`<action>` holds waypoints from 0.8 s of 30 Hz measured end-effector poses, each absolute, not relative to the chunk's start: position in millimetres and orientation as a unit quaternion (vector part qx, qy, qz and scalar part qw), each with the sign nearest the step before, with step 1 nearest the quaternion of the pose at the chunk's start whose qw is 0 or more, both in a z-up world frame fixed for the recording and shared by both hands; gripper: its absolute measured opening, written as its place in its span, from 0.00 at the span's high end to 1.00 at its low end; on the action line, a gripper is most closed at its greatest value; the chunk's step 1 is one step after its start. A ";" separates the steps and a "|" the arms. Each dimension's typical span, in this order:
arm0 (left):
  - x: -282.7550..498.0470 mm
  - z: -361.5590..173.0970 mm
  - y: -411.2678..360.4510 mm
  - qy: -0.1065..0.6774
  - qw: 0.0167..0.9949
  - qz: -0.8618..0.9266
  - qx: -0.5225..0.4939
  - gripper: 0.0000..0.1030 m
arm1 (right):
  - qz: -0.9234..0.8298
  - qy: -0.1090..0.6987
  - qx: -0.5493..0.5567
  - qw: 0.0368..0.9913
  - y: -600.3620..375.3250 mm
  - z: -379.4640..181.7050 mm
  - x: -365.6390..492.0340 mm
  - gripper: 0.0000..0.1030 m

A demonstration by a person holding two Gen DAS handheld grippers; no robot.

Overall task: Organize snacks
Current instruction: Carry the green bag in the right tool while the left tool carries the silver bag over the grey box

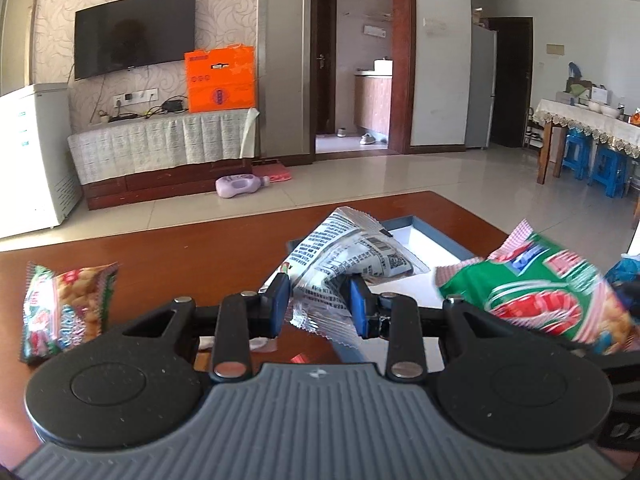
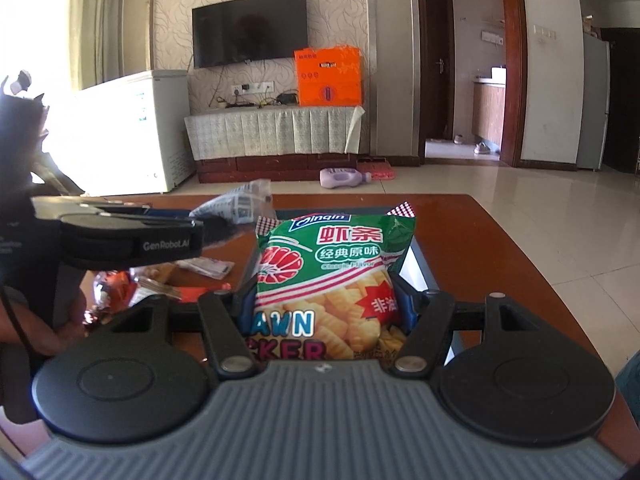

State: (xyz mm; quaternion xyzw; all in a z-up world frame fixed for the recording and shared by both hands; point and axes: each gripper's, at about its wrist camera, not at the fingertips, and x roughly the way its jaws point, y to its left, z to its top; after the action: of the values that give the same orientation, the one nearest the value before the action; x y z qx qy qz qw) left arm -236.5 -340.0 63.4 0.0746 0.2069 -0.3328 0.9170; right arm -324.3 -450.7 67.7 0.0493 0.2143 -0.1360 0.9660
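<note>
While the left gripper (image 1: 320, 300) pinches a silver snack packet (image 1: 344, 260) and the right gripper (image 2: 326, 308) clamps a green prawn cracker bag (image 2: 340, 276), both hang over the near edge of the open box (image 1: 416, 236) ahead, which looks nearly empty. Left of the left gripper, another snack bag (image 1: 64, 308) waits on the table (image 1: 180, 248); I judge sorting barely begun. Beyond the box, the table's far edge lies close.

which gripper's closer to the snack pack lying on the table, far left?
Left. The left gripper is beside the lying pack; the right gripper is farther, over the blue box.
</note>
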 end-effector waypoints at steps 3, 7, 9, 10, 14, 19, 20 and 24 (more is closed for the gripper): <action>-233.6 63.1 -352.8 0.204 0.915 -0.339 0.077 0.64 | -0.141 0.222 0.040 0.964 -454.6 62.9 -316.7 0.36; -225.9 59.5 -370.7 0.205 0.911 -0.349 0.080 0.64 | -0.145 0.236 0.038 0.960 -467.4 55.8 -306.8 0.36; -221.5 57.6 -379.9 0.204 0.910 -0.353 0.081 0.64 | -0.145 0.241 0.045 0.959 -472.0 53.5 -304.6 0.36; -218.4 56.4 -385.0 0.206 0.909 -0.354 0.081 0.64 | -0.144 0.242 0.047 0.958 -473.0 52.6 -303.6 0.36; -204.1 49.3 -404.6 0.218 0.904 -0.359 0.072 0.63 | -0.136 0.252 0.041 0.957 -474.5 48.0 -299.7 0.36; -189.4 39.2 -430.5 0.227 0.900 -0.365 0.075 0.63 | -0.128 0.258 0.035 0.957 -477.9 45.5 -298.5 0.36; -187.8 37.6 -435.1 0.228 0.899 -0.367 0.076 0.63 | -0.128 0.258 0.035 0.957 -478.6 45.2 -298.2 0.36; -180.5 32.1 -449.2 0.230 0.898 -0.368 0.078 0.63 | -0.127 0.262 0.033 0.956 -483.2 45.4 -296.1 0.36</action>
State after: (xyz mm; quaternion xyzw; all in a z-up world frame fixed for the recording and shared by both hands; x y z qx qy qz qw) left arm -180.5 -449.2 32.1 0.0779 0.2295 -0.3675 0.8979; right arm -296.1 -483.2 45.4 0.0333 0.2616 -0.1271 0.9562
